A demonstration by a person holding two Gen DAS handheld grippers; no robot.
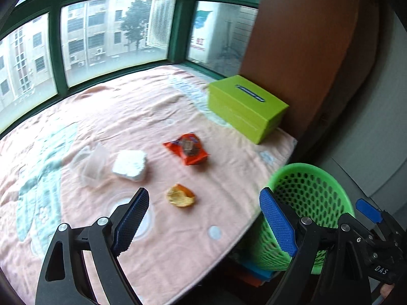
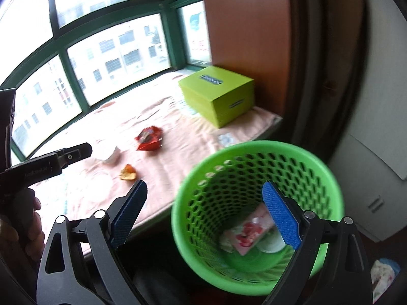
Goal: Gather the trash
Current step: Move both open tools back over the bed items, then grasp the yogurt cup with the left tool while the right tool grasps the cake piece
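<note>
Green mesh basket stands off the right edge of the blanket-covered ledge, already holding a pink packet and what looks like a white lid, though blur makes that uncertain. Both claws stand wide apart and empty: the left gripper hangs over the ledge, the right gripper over the basket mouth. Judging by this, one drop is done and the next pick is due. Orange peel lies nearest, with open cloth all round; the orange wrapper, white wad and clear plastic cup sit farther in, well clear of the green box.
</note>
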